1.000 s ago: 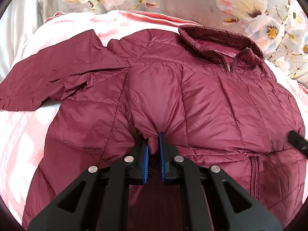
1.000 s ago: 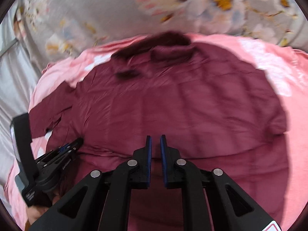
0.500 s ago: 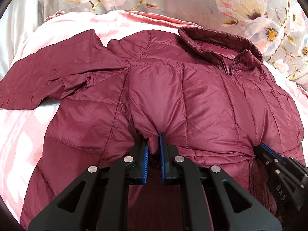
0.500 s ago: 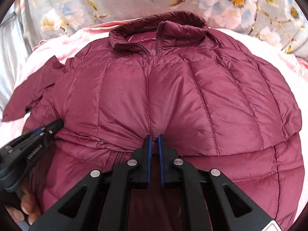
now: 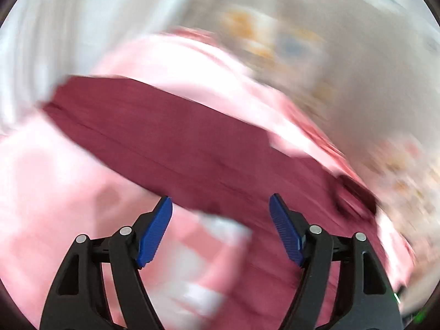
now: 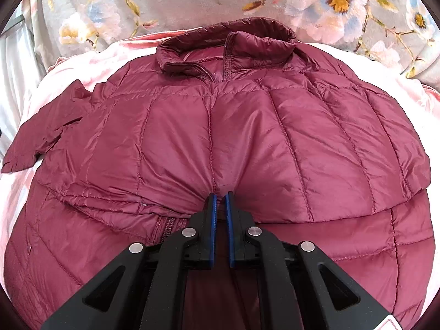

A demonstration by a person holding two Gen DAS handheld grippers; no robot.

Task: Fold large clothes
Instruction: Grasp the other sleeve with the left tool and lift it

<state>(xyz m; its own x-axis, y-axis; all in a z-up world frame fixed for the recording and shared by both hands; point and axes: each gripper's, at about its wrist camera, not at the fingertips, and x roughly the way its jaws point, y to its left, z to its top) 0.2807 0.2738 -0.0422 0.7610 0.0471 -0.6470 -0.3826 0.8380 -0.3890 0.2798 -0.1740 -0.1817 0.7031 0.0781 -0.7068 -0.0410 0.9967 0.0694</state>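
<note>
A maroon quilted puffer jacket (image 6: 247, 126) lies on a pink bed cover, collar at the far end, its lower part folded up over the chest. My right gripper (image 6: 220, 196) is shut on the folded edge of the jacket at the middle. One sleeve (image 6: 41, 137) sticks out to the left. In the blurred left wrist view, my left gripper (image 5: 220, 206) is opening with nothing between its blue pads (image 5: 154, 231). It hangs above that sleeve (image 5: 165, 137), which stretches across the pink cover.
The pink bed cover (image 6: 90, 63) surrounds the jacket. A grey floral quilt (image 6: 192, 5) lies bunched along the far side. White fabric (image 5: 55, 27) shows at the far left in the left wrist view.
My left gripper let go of the folded jacket edge, opened wide and swung left over the sleeve; its view is blurred. The right gripper moved onto the folded edge and stays shut on it.
</note>
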